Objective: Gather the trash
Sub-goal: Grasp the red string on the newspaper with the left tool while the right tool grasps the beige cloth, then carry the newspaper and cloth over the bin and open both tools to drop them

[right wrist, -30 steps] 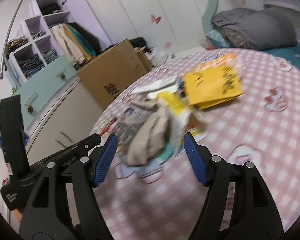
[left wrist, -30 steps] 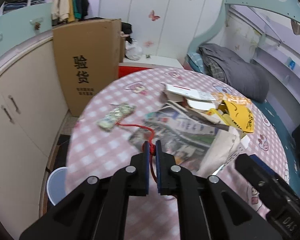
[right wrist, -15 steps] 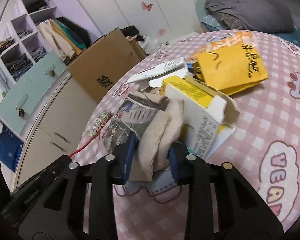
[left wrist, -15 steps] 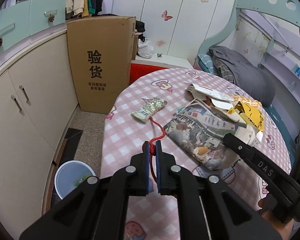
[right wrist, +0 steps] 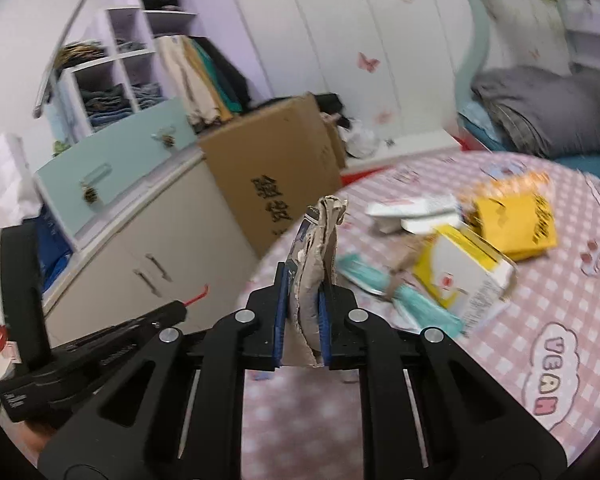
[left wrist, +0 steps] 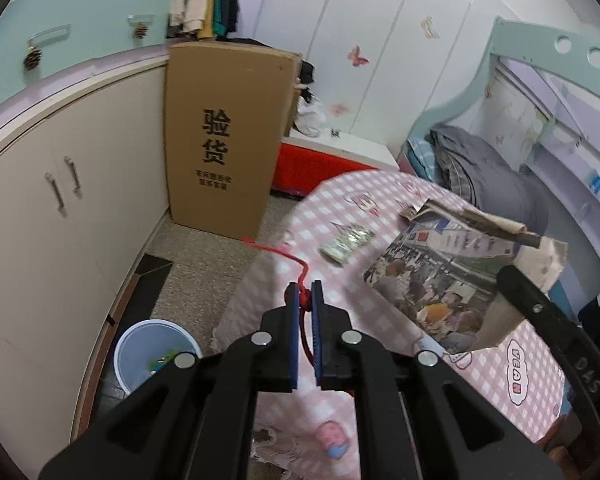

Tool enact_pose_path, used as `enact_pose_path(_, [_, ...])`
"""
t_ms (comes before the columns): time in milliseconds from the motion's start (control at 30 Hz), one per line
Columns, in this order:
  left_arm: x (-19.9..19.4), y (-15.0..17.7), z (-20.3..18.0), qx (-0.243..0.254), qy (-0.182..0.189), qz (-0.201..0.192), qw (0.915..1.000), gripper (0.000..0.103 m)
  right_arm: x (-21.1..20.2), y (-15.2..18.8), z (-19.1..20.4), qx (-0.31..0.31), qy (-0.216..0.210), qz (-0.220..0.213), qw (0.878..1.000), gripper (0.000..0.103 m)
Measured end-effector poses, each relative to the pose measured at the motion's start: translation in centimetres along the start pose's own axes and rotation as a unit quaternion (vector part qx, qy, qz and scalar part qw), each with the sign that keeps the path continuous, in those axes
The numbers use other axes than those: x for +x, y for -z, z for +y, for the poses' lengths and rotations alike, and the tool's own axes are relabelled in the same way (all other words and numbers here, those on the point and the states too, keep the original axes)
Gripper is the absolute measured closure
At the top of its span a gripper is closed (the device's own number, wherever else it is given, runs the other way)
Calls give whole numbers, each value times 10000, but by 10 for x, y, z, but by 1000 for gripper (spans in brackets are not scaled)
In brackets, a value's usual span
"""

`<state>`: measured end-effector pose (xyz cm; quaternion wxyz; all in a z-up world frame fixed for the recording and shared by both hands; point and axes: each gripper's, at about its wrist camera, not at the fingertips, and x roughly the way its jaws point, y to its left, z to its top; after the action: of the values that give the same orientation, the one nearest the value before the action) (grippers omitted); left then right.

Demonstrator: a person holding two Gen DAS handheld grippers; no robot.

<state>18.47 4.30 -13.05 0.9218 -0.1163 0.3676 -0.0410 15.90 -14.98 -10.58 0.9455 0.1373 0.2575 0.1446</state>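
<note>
Left tongs (left wrist: 305, 304) clamped on red cord (left wrist: 290, 258). Right tongs (right wrist: 302, 300) closing on folded newspaper (right wrist: 318, 248), held clear of bench (left wrist: 380, 312). Bin (left wrist: 152, 354) seen on floor, below-left of left tongs; left hand judged nearer.

Ahead of you: white wardrobe doors (left wrist: 372, 60) with butterfly stickers | your left: cream cabinets (left wrist: 60, 216), tall cardboard box (left wrist: 224, 136) (printed characters) | right: bed (left wrist: 492, 168), grey bedding | floor (left wrist: 204, 264): speckled grey

Printed large in black, "验货", on cardboard box (left wrist: 224, 136) at upper centre; "VEAN" on counter's checked tablecloth (left wrist: 516, 376), lower right; "DAS" on right gripper (left wrist: 588, 368).
</note>
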Motion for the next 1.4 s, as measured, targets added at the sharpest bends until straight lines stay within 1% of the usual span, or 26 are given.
enact_pose_path(133, [-15,-2,31,-229,-158,-130,9995,97,11,0,41,-285,-386,99,9988,90])
enact_pose_path(233, [-24,-2,59,-410,-306,-186,9985,97,28,7,72,-477,-744,305,9956,90])
enact_pose_path(333, [-27,-2,89,-620,-505,-182,9966,97,50,13,99,-658,-981,536,9915,89])
enact_pose_path(433, [-23,0,118,-834,-703,-101,9940,97,75,24,119,-767,-1173,806,9869,89])
enact_pose_path(567, [-10,6,162,-1166,-1014,75,9880,97,114,41,144,-905,-1306,1163,9804,89])
enact_pose_path(733, [9,12,204,-1431,-1252,298,9813,97,152,61,167,-1012,-1429,1453,9738,89])
enact_pose_path(800, [15,14,216,-1489,-1351,357,9789,97,170,71,178,-1140,-1450,1404,9728,84])
enact_pose_path(833, [19,15,223,-1504,-1436,388,9774,97,181,76,181,-1198,-1405,1482,9716,78])
enact_pose_path(867, [24,15,228,-1516,-1498,436,9760,97,191,81,181,-1174,-1402,1604,9700,49])
enact_pose_path(900, [28,15,233,-1535,-1526,491,9751,97,203,88,179,-1067,-1405,1711,9693,36])
enact_pose_path(933, [33,16,238,-1561,-1551,553,9739,97,213,95,177,-1021,-1301,1845,9688,32])
enact_pose_path(967, [37,18,241,-1571,-1584,600,9730,97,220,100,174,-989,-1213,1978,9677,32])
enact_pose_path(1100, [52,26,249,-1586,-1637,817,9703,97,222,108,164,-874,-1167,2061,9676,32])
enact_pose_path(1233, [64,32,251,-1620,-1611,981,9686,97,217,107,160,-919,-1050,2009,9696,32])
enact_pose_path(1400, [71,30,246,-1546,-1582,1029,9698,97,211,101,157,-985,-937,1897,9724,32])
